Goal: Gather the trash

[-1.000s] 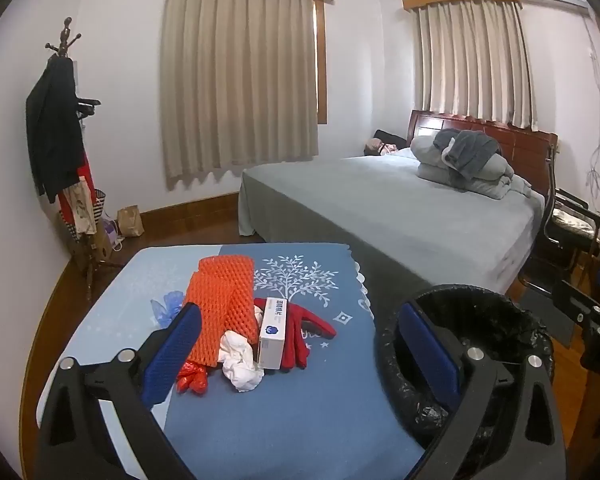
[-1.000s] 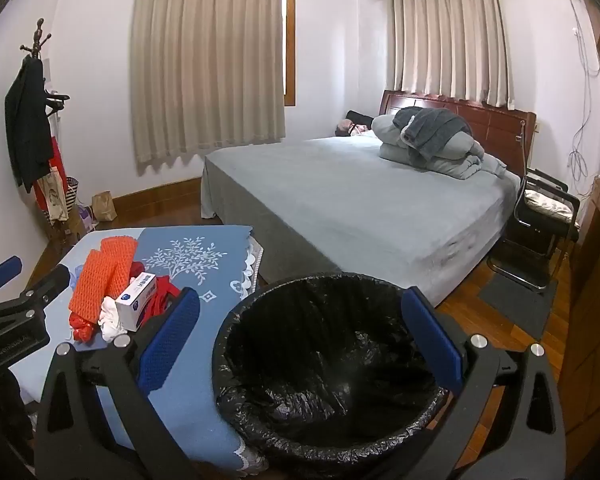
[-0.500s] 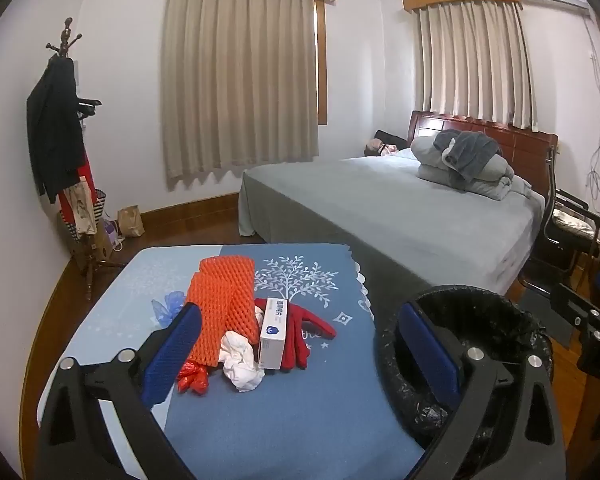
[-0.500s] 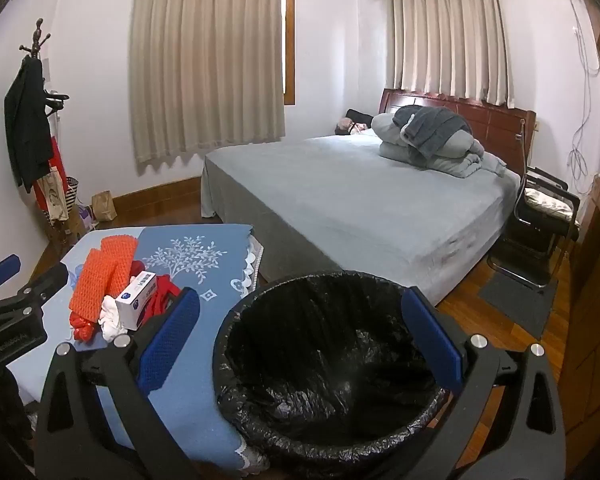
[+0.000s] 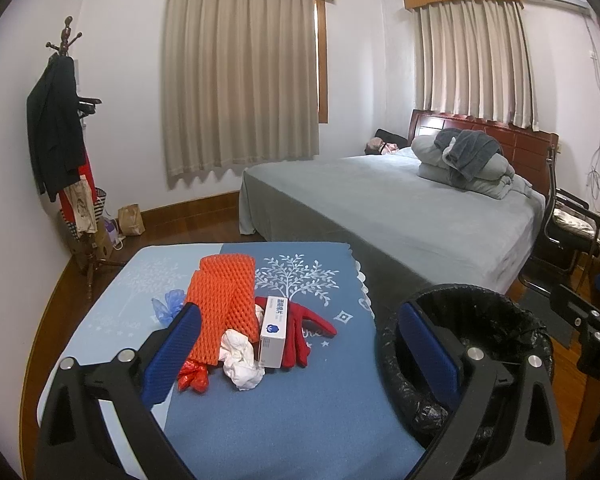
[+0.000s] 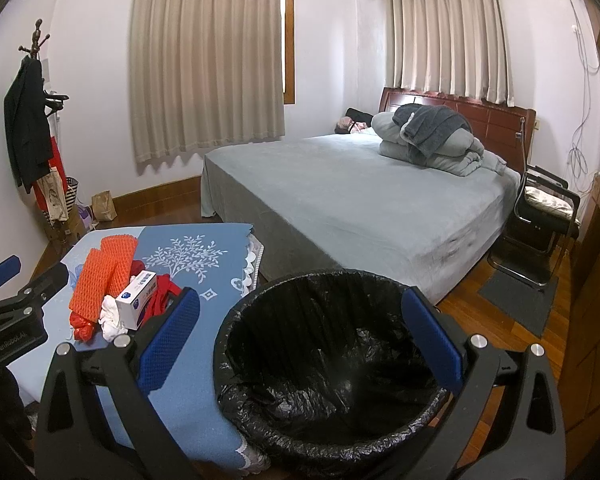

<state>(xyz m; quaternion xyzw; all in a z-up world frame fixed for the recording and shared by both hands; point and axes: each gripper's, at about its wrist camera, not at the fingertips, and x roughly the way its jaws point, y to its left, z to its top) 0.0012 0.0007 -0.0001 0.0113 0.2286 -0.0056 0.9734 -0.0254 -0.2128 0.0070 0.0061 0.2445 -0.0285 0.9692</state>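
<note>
A pile of trash lies on the blue table point(image 5: 284, 408): orange foam netting point(image 5: 222, 300), a white box point(image 5: 273, 330), crumpled white paper point(image 5: 240, 364), a red glove point(image 5: 304, 326), a red scrap point(image 5: 194, 376) and a blue plastic wisp point(image 5: 170, 306). A bin with a black liner point(image 6: 328, 364) stands at the table's right. My left gripper point(image 5: 300, 354) is open and empty, above the table just short of the pile. My right gripper point(image 6: 300, 344) is open and empty over the bin. The pile also shows in the right wrist view point(image 6: 116, 292).
A grey bed point(image 5: 400, 208) with folded bedding stands behind the table. A coat rack point(image 5: 66, 160) with bags at its foot is at the far left. A black chair point(image 6: 540, 220) and a wooden cabinet point(image 6: 596, 280) are at the right.
</note>
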